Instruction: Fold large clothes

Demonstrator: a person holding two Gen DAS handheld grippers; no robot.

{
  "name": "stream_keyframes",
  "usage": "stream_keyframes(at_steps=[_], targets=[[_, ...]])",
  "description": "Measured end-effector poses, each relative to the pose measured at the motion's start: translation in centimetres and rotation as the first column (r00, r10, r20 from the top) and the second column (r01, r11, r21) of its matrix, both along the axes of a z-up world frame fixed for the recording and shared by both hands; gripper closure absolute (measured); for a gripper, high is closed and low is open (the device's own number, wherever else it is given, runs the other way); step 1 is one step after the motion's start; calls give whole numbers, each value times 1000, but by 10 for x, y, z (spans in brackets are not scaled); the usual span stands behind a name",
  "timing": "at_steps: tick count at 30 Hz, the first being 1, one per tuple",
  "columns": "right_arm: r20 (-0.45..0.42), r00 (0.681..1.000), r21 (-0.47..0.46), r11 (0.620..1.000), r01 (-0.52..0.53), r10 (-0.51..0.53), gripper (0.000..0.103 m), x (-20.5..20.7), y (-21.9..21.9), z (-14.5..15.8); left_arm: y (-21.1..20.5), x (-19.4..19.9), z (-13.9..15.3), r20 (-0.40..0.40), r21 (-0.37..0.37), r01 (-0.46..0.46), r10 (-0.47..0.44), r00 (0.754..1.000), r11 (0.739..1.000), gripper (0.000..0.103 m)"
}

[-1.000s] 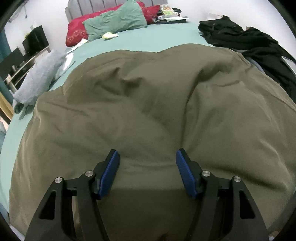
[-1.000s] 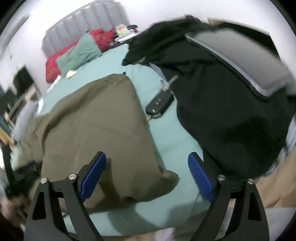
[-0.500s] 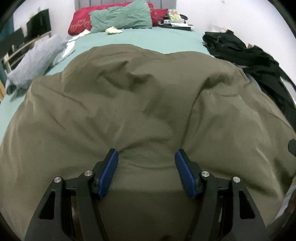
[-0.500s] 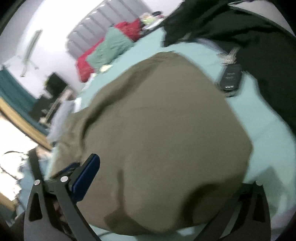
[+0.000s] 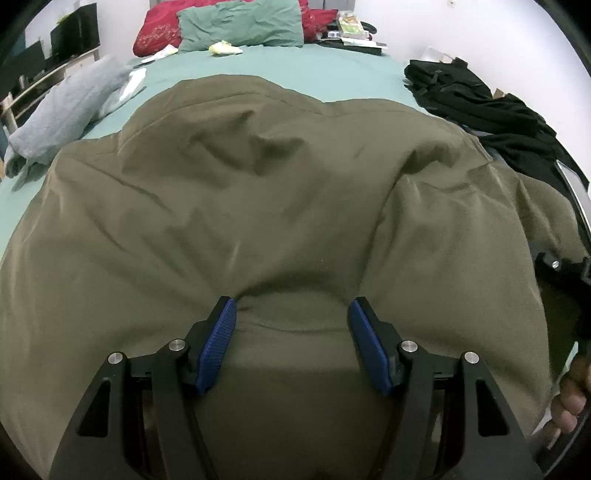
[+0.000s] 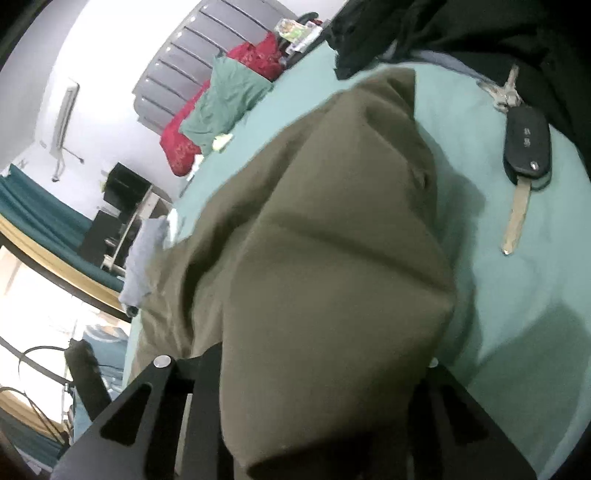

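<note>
One olive-green garment [image 5: 280, 206] spread over the teal bedsheet [image 5: 332, 81] — your left gripper [image 5: 293, 343] rests on its near edge with fingers spread, your right gripper [image 6: 321, 373] has just clamped its bunched corner — car key [image 6: 526, 147] alongside.

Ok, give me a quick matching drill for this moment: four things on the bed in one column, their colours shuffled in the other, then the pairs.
Things:
1. spread garment
2. clothes pile
3. front pillow
4. folded towel

Colours:
A. pale grey-blue
B. olive
C. black
D. green

Pairs: 1-B, 2-C, 3-D, 4-A
</note>
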State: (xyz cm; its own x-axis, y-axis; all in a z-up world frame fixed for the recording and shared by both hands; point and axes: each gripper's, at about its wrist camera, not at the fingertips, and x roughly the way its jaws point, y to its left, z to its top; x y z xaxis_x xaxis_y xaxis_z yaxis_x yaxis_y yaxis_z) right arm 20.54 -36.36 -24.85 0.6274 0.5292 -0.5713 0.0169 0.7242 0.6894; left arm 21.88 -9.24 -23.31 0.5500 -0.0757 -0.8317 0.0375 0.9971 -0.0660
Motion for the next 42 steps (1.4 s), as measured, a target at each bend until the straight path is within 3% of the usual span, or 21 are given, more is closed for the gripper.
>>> stream_keyframes(at_steps=[7, 15, 20, 25, 27, 31, 37, 39, 42], targets=[[169, 985, 0, 1000, -30, 30, 83, -10, 14, 55, 2, 1, 2, -5, 6, 12, -12, 1000, 1000, 35], [276, 954, -157, 985, -74, 116, 83, -10, 70, 112, 16, -7, 22, -14, -18, 76, -76, 997, 997, 35], [318, 927, -265, 957, -115, 199, 83, -10, 116, 136, 54, -23, 55, 63, -42, 121, -119, 991, 992, 35], [326, 899, -351, 921, -172, 292, 83, -14, 166, 150, 123, -27, 75, 130, -90, 90, -77, 988, 992, 35], [311, 888, -392, 897, -204, 338, 83, -13, 192, 153, 152, -24, 76, 146, -71, 62, -51, 988, 996, 35], [257, 859, -485, 828, -281, 443, 83, -10, 248, 148, 211, -16, 72, 137, -125, 6, 11, 991, 992, 35], [84, 806, -592, 680, -432, 585, 81, -10, 335, 105, 268, -14, 76, 115, -189, -51, 73, 991, 981, 35], [21, 787, -596, 640, -485, 616, 76, -11, 360, 86, 278, -16, 80, 116, -177, -74, 96, 989, 981, 35], [-124, 725, -578, 545, -608, 677, 51, -16, 396, 48, 307, -19, 82, 94, -199, -156, 177, 980, 968, 35]])
